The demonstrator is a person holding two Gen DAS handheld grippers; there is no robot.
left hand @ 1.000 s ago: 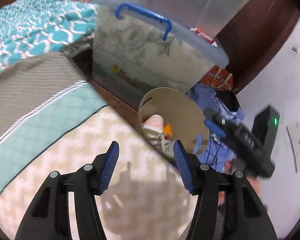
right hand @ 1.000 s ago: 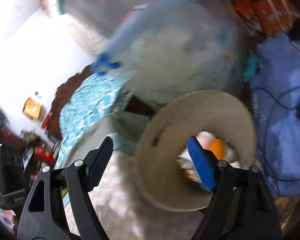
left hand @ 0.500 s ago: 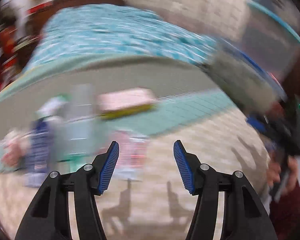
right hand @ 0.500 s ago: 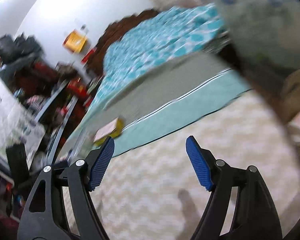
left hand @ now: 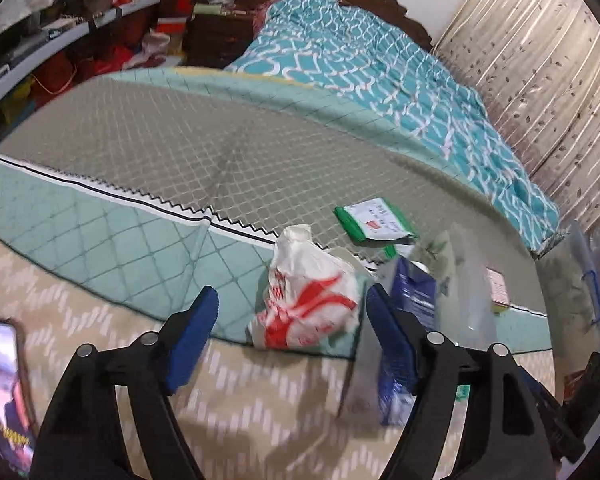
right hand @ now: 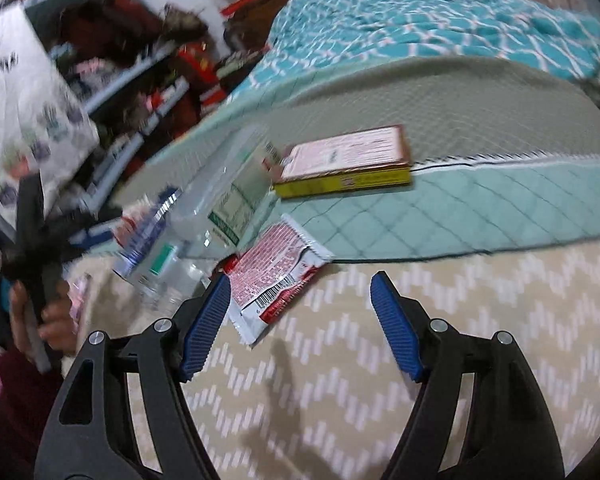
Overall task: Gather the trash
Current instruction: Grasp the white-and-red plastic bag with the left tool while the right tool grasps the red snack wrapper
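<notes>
Both grippers have swung away from the bin to the litter on the bed. Left gripper [left hand: 288,334], spread and empty, frames a white-and-red bag [left hand: 306,308] at centre frame, a blue carton [left hand: 410,320] against its right finger. Right gripper [right hand: 300,326], also spread, hangs by a red wrapper [right hand: 274,276] left of centre; a yellow box [right hand: 346,164] lies above. Step in hand looks like reaching for the next piece; next, advance around the bag and close

Left tool [left hand: 290,338] and right tool [right hand: 300,322] both hang forward with fingers spread wide, gripping nothing.
</notes>
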